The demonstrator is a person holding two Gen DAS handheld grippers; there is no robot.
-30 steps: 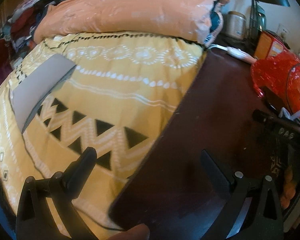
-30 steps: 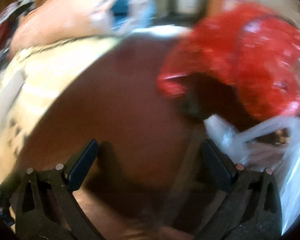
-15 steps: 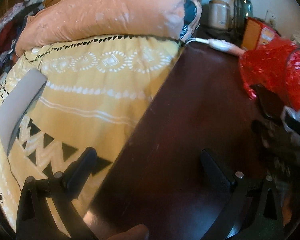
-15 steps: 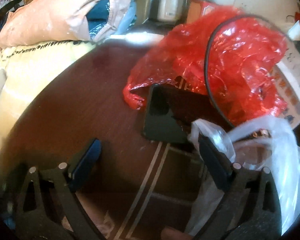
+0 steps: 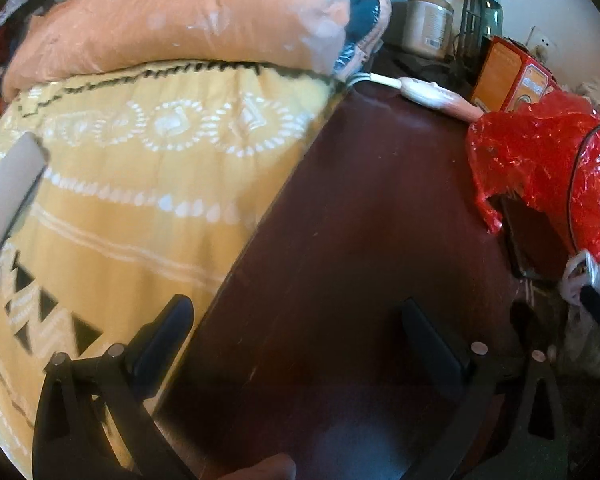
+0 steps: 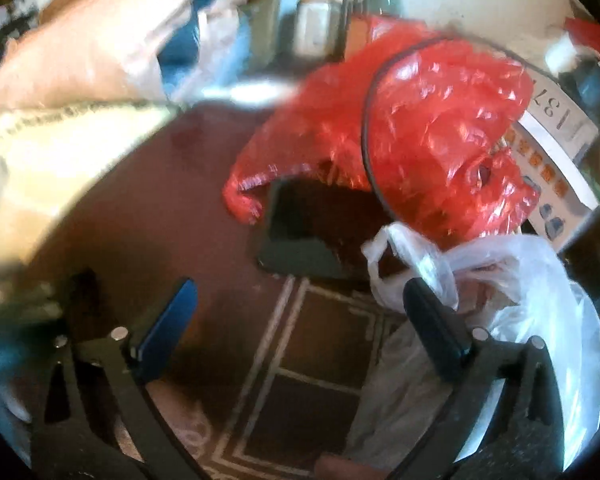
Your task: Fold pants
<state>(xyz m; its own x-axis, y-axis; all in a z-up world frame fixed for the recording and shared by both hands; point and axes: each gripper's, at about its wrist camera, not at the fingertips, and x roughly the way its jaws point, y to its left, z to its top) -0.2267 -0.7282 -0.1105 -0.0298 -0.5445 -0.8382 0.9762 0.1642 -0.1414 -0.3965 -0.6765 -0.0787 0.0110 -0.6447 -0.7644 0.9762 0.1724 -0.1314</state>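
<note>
A folded grey garment (image 5: 6, 200) lies on the yellow patterned bedspread (image 5: 148, 184) at the far left of the left wrist view; whether it is the pants I cannot tell. My left gripper (image 5: 296, 328) is open and empty, over the edge between the bed and a dark wooden table (image 5: 360, 220). My right gripper (image 6: 300, 312) is open and empty above the same table (image 6: 160, 208), near a dark flat object (image 6: 300, 236). The grey garment does not show in the right wrist view.
A red plastic bag (image 6: 412, 132) and a white plastic bag (image 6: 508, 280) crowd the table's right side; the red bag also shows in the left wrist view (image 5: 540, 168). An orange quilt (image 5: 180, 16) is heaped at the bed's head. A white power strip (image 5: 428, 96), a jar (image 5: 428, 28) and an orange box (image 5: 512, 76) stand behind.
Both grippers have swung right, away from the bed and over the dark table. The grey garment has slid to the left edge of the left wrist view. Both jaws stay open.
</note>
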